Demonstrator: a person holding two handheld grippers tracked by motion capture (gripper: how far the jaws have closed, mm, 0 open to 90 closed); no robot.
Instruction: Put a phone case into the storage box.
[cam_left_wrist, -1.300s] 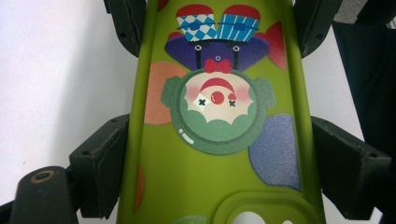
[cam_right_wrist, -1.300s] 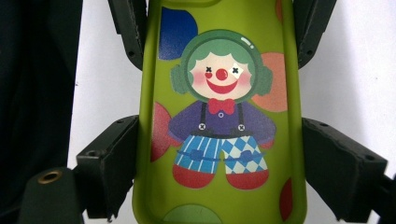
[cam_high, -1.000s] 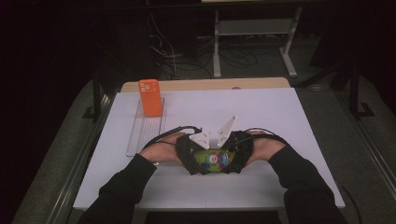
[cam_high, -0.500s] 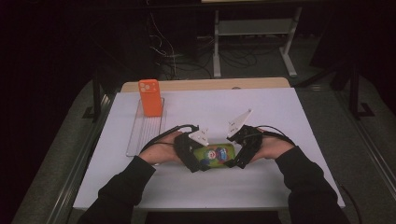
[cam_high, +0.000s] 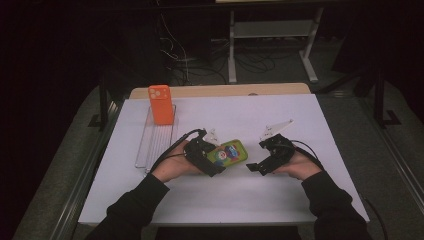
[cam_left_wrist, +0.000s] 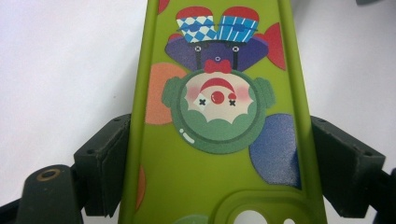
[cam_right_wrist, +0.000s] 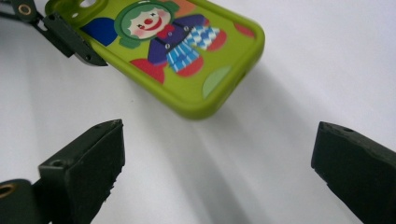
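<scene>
The white table (cam_high: 280, 200) carries little: a clear rack (cam_high: 156, 142) along its left side with an orange phone (cam_high: 161, 104) standing upright at the rack's far end, and near the middle a green phone case (cam_high: 231, 151) printed with a clown. That case is the work in hand, and by my reading it is at a handover stage: one tool has it, the other has let go, and wherever the case is bound (perhaps the rack, though I cannot be sure) it has not got there.

The left gripper (cam_high: 216, 161) is clenched across the case's two long edges near the camera cutout, holding its free end lifted slightly above the table. The right gripper (cam_high: 255, 167) sits just beside that free end, apart from it; its jaws have just been opening and now stand wide with only bare table between them.

Both forearms come in low from the near edge, the hands resting close to the tabletop, the tools angled inward toward each other.
</scene>
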